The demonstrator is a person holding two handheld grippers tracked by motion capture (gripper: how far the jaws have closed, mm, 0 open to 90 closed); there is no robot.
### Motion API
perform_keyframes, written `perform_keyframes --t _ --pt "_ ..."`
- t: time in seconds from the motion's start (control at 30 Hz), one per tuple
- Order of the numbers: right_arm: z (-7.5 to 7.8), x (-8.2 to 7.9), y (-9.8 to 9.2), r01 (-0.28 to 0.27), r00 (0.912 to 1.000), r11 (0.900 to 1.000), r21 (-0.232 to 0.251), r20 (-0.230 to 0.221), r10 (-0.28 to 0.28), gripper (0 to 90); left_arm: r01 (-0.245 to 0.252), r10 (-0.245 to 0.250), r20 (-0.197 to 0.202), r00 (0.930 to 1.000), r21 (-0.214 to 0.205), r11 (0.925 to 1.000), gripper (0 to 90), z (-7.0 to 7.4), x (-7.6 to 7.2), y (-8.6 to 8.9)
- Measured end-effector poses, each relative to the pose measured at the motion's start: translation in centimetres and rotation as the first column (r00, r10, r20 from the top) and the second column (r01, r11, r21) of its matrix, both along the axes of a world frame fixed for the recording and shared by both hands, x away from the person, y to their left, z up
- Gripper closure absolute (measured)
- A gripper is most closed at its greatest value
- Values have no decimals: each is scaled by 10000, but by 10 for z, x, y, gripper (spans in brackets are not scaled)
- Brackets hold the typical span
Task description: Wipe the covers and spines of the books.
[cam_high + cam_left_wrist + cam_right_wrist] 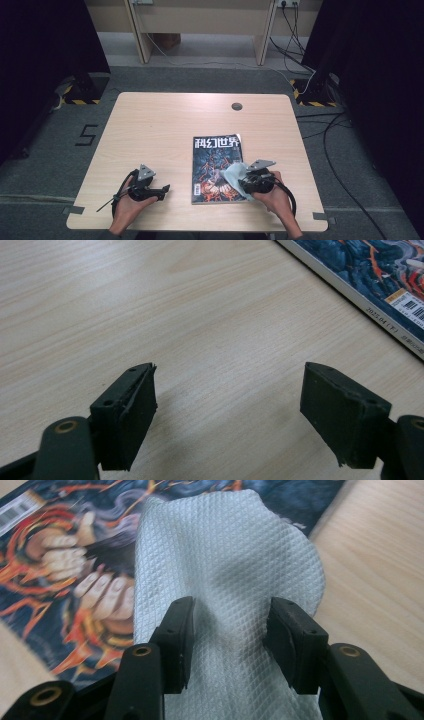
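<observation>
The table (165, 125) has a light wood-grain top with rounded corners and a round dark grommet (237, 106) near its far edge, right of centre. It stands on grey carpet (380, 165). A dark numeral "5" (86, 135) is marked on the carpet off the table's left edge. Black-and-yellow hazard-striped bases (80, 95) sit beyond the far left and far right corners. Black curtains (45, 50) close off both sides of the room. Behind the table's far edge stands a pale wooden bench or desk frame (200, 20) on a lighter floor strip. Black and white cables (300, 55) run across the floor at the far right. Lighting is even and overhead.
</observation>
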State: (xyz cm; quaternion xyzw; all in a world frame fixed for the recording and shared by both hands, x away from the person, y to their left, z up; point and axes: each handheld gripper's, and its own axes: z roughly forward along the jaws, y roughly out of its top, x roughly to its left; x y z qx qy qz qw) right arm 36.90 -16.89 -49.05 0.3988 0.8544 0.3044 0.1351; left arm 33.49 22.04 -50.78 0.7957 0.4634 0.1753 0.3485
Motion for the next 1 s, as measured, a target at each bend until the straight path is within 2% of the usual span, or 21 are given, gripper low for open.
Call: perform_keyframes --t 0.07,0.13,0.2,0.27,0.37,0.47,0.6,0.63,0.7,0.8,0.87,1.0 --pt "1 0 1 -29 10000 10000 -44 -3 29 556 63 -63 62 10000 -10 10000 220 0 -2 -4" --pt "2 -3 5 -233 9997 9993 -292 78 236 560 165 -163 77 9998 -212 9996 220 1 -4 -12" --pt "3 -8 11 -633 9979 9965 -545 73 638 553 447 -440 143 9989 -478 9979 220 2 -7 -23" --pt "4 -11 16 -796 9967 9942 -727 110 806 553 661 -647 312 9974 -451 9968 220 3 -12 -34" --pt "5 -16 20 -993 9949 9916 -830 112 1005 552 946 -930 236 9954 -799 9923 220 3 -17 -46" --pt "5 -19 22 -1058 9937 9891 -1026 272 1091 551 1169 -1149 312 9929 -727 9905 220 2 -21 -55" --pt "6 -17 27 -1114 9920 9853 -1294 450 1180 549 1147 -1133 222 9933 -797 9902 220 0 -20 -59" --pt "5 -16 27 -1111 9919 9857 -1270 466 1178 550 1134 -1113 276 9934 -912 9894 221 1 -20 -60" --pt "6 -16 30 -1195 9913 9850 -1247 392 1253 551 1176 -1156 294 9929 -837 9895 221 1 -21 -62" --pt "5 -21 37 -1760 9834 9788 -1048 256 1795 557 1300 -1283 262 9914 -756 9886 232 -2 -19 -67" --pt "5 -21 42 -1906 9805 9746 -1173 266 1949 557 1371 -1353 290 9904 -723 9879 247 -2 -19 -70" --pt "2 -8 39 -1558 9874 9859 -616 162 1571 553 1567 -1552 344 9873 -454 9866 271 -4 -19 -75"
